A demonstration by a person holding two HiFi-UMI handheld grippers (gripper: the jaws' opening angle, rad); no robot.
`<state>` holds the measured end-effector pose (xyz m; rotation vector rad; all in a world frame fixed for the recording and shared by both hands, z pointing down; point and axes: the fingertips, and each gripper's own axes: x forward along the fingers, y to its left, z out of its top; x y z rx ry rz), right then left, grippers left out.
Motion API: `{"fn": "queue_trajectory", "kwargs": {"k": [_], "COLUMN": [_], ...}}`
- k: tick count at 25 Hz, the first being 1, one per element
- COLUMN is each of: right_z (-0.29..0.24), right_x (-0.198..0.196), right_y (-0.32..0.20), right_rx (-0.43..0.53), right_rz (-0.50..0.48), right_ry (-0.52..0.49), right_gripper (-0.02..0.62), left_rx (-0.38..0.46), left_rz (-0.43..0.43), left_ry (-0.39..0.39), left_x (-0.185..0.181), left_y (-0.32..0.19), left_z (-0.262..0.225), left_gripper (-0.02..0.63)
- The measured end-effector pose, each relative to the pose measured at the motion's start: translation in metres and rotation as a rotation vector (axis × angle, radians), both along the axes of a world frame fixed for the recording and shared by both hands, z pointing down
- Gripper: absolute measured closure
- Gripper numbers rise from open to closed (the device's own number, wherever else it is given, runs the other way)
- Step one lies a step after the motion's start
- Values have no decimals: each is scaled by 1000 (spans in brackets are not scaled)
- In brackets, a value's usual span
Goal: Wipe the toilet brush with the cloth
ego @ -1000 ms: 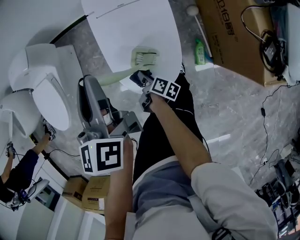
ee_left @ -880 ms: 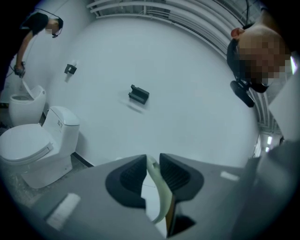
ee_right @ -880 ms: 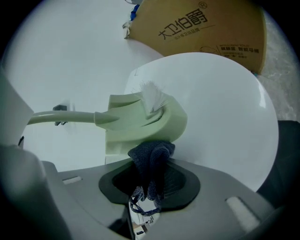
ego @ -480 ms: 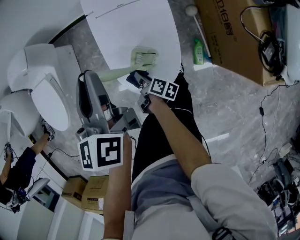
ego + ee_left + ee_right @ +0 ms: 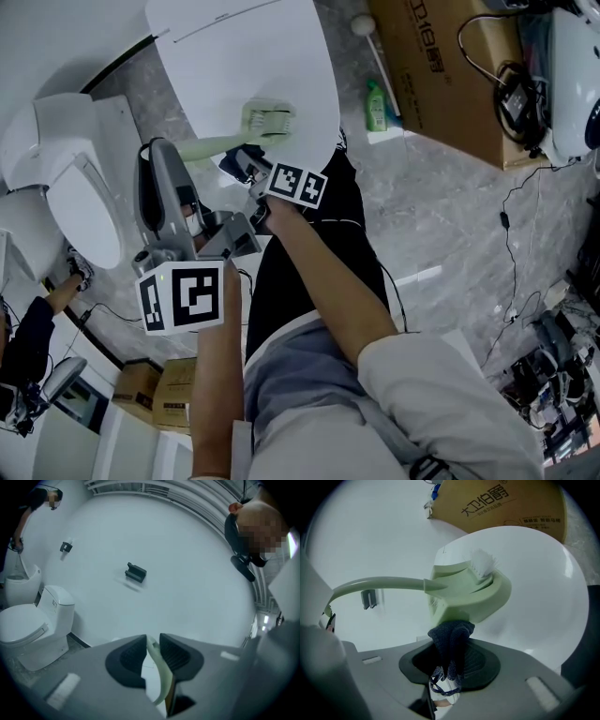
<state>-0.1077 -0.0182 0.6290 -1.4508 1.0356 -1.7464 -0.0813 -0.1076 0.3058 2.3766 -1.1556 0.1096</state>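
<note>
Above the white table (image 5: 234, 56), my left tongs (image 5: 153, 645) pinch the toilet brush (image 5: 464, 590) by its handle and my right tongs (image 5: 451, 662) squeeze the cloth (image 5: 451, 634) against its green head, so I think I am wiping and should rub along it next.

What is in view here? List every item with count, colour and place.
toilet brush: one, pale green, head over the white oval surface, handle in the left gripper
cloth: one, dark blue, in the right gripper, against the brush head
white oval surface: one, top centre of the head view
toilet: one, white, lid shut, at left
cardboard box: one, brown, top right
bottle: one, green, on the floor beside the box
cables: several, black, on the floor at right
other person: one, dark sleeve, lower left
left gripper: grey, shut on the brush handle
right gripper: grey, shut on the cloth
</note>
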Motion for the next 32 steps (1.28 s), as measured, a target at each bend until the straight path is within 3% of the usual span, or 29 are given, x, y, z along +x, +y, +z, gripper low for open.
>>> {"fn": "queue_trajectory", "kwargs": {"k": [7,17,32], "right_z": [-21,-43,-58], "right_x": [-2,6,14], "right_y": [-12,-25,7], "right_rx": [47,130,198], "right_rz": [-11,-114,-175], "right_ry": [-11,64,95], "right_gripper": [486,486,485], "left_rx": [-4,-1,10], "left_rz": [0,-3,-11], "left_ry": [4,-2,-1], "left_x": [7,12,12], "left_y": [-5,-7,-8], "left_z": [0,1,-1], "left_gripper": [606,606,606]}}
